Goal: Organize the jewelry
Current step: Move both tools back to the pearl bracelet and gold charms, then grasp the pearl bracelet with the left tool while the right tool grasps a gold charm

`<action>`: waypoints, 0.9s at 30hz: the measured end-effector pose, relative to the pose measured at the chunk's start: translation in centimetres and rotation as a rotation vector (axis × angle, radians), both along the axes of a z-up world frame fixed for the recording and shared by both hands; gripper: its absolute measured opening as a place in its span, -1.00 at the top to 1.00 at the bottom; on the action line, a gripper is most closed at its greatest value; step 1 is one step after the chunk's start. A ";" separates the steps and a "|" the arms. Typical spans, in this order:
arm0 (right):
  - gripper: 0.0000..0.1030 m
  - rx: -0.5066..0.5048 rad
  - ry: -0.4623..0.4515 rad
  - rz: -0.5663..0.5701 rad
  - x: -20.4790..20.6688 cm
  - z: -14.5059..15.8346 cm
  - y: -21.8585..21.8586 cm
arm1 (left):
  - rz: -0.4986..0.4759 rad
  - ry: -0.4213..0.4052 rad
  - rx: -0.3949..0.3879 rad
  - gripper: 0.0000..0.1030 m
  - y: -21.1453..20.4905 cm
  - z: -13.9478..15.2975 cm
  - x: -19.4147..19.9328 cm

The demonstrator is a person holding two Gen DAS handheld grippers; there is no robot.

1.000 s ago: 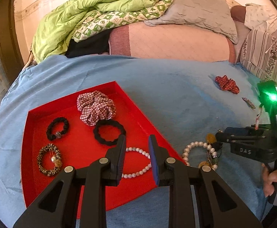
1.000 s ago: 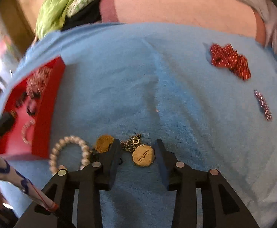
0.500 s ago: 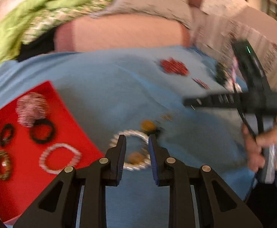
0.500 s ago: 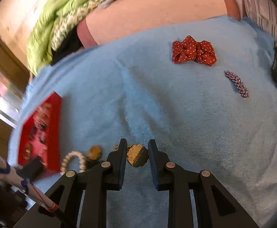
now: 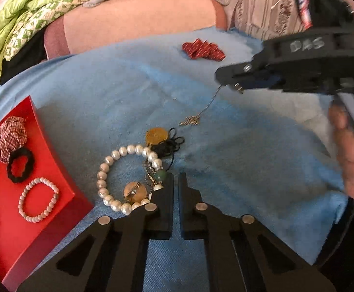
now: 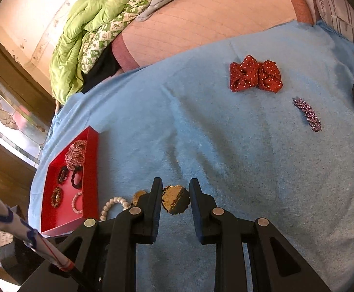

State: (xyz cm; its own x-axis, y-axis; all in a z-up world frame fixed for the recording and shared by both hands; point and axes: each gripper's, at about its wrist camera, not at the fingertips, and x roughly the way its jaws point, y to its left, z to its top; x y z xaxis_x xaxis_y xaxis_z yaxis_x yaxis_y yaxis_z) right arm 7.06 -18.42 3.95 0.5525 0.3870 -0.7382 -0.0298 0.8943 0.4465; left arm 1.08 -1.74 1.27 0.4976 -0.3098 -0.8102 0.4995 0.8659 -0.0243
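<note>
Blue-covered bed (image 6: 225, 146) under everything. Red tray (image 5: 62, 177) at its left edge, with scrunchies and a bead bracelet (image 5: 38, 200) inside. Left claw (image 5: 175, 177) clenched empty, tips just beside the pearl bracelet (image 5: 104, 170) on the cover. Right claw (image 6: 175, 189) grasping a gold pendant (image 6: 175, 200), lifted, chain (image 5: 208, 105) trailing down to the cover.

Blue-covered bed (image 6: 225, 146), green quilt (image 6: 79, 48) (rumpled), sunlit wall (image 6: 31, 12)
</note>
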 end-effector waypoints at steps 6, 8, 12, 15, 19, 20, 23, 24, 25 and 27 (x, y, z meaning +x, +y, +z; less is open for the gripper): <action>0.53 0.003 -0.007 0.012 -0.1 0.2 0.0 | 0.010 -0.025 0.025 0.95 -0.3 0.1 0.0; 0.53 0.003 -0.008 0.012 -0.1 0.2 0.0 | 0.004 -0.026 -0.005 0.95 0.1 0.8 -0.2; 0.53 0.004 -0.009 0.010 -0.2 0.2 0.1 | 0.004 -0.050 -0.015 0.95 0.8 1.7 -0.7; 0.53 0.001 -0.010 0.014 -0.1 0.1 0.3 | 0.022 -0.047 0.008 0.95 1.0 1.4 -0.4; 0.53 -0.002 -0.008 0.020 0.0 0.0 0.5 | 0.031 -0.044 0.016 0.95 1.1 1.2 -0.3; 0.53 -0.002 -0.007 0.022 0.0 0.0 0.5 | 0.034 -0.044 0.018 0.95 1.1 1.1 -0.2; 0.53 -0.004 -0.007 0.021 0.0 0.0 0.5 | 0.040 -0.043 0.041 0.84 0.9 0.7 0.3; 0.53 -0.003 -0.006 0.022 0.0 -0.1 0.5 | 0.037 -0.032 0.041 0.83 0.8 0.5 0.4; 0.53 -0.005 -0.007 0.020 0.0 -0.1 0.5 | 0.035 -0.032 0.044 0.83 0.8 0.5 0.3; 0.53 -0.005 -0.009 0.021 0.0 0.0 0.5 | 0.027 -0.034 0.049 0.82 0.6 0.5 0.2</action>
State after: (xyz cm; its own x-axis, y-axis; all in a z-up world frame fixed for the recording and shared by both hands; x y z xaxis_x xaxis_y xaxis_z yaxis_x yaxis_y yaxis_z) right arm 7.03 -17.89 3.91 0.5508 0.3949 -0.7353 -0.0522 0.8955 0.4419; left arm 1.26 -1.11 1.76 0.5329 -0.2562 -0.8064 0.4759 0.8788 0.0353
